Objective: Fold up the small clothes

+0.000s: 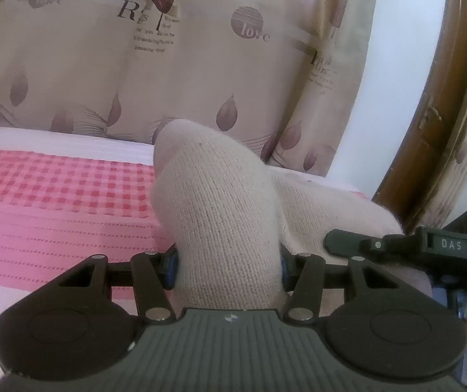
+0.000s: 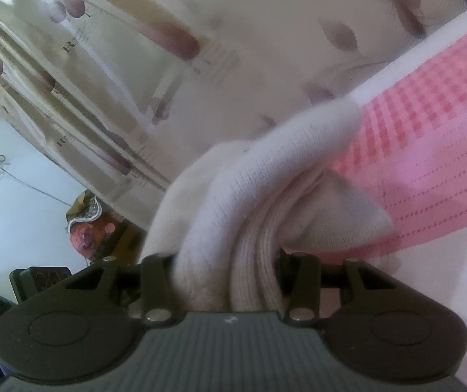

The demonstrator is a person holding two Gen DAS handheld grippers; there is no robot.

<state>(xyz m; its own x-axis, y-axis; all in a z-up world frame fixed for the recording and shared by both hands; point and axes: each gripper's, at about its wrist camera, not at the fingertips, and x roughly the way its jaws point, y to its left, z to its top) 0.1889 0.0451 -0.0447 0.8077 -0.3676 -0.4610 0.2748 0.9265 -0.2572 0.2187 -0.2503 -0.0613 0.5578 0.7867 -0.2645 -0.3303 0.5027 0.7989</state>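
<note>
A cream knit sock stands up between the blue pads of my left gripper, which is shut on it; its loose end bulges above the jaws and trails off to the right. The right gripper's black finger shows at the right edge of the left wrist view. In the right wrist view my right gripper is shut on a bunch of the same white and cream sock fabric, ribbed near the jaws, with a flap hanging to the right. Both hold it lifted over the pink checked bedcover.
A beige curtain printed with leaves and words hangs behind the bed. A brown wooden door and white wall stand at the right. In the right wrist view a patterned bag or cloth lies low at the left, beside the pink cover.
</note>
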